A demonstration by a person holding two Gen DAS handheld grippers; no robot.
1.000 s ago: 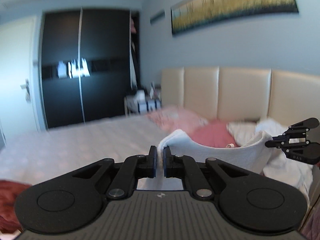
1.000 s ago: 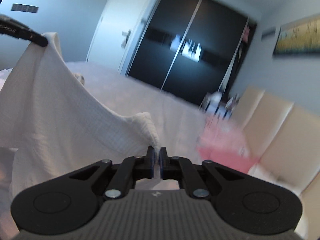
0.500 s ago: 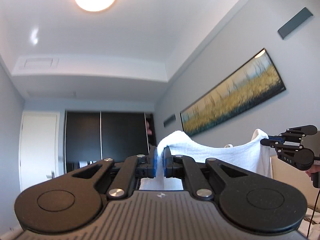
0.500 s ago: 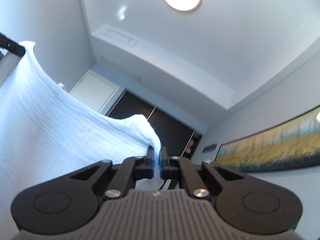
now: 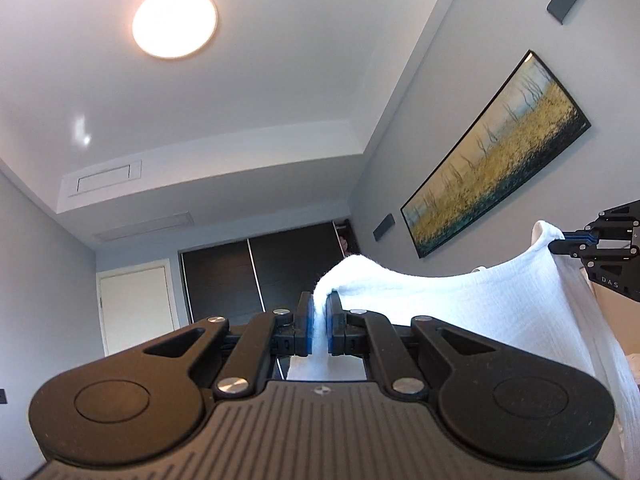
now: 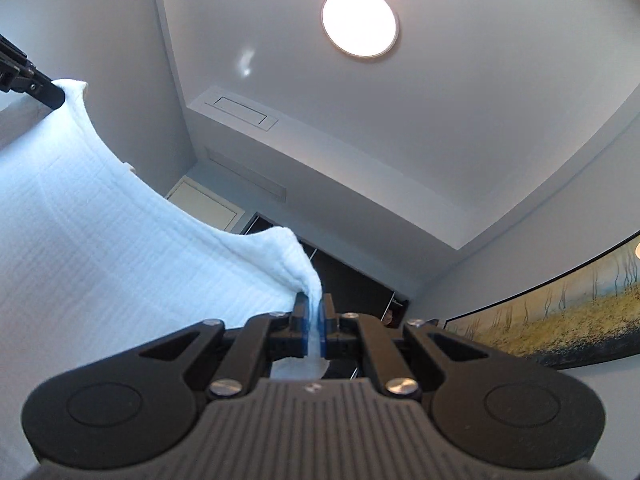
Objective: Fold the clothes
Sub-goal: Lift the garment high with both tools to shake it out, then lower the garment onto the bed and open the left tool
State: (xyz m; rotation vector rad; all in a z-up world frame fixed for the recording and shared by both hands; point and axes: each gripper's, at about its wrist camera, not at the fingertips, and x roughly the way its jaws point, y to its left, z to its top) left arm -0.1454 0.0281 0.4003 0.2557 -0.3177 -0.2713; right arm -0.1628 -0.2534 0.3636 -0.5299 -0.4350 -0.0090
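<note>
1. Overhead, you hold one white textured cotton garment [image 5: 460, 304] aloft, stretched between two black grippers.
2. Left gripper [image 5: 318, 322] pinches one corner; right gripper [image 6: 314, 326] pinches the other.
3. One round ceiling lamp [image 5: 175, 22] glows above.

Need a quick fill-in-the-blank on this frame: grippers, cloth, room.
1. Both grippers are shut on a ____ cloth.
2. The left gripper and right gripper each pinch one ____ of the cloth.
3. Both cameras tilt up toward the round ceiling ____.
4. The painting hangs on the ____.

Missing words: white; corner; light; wall
</note>
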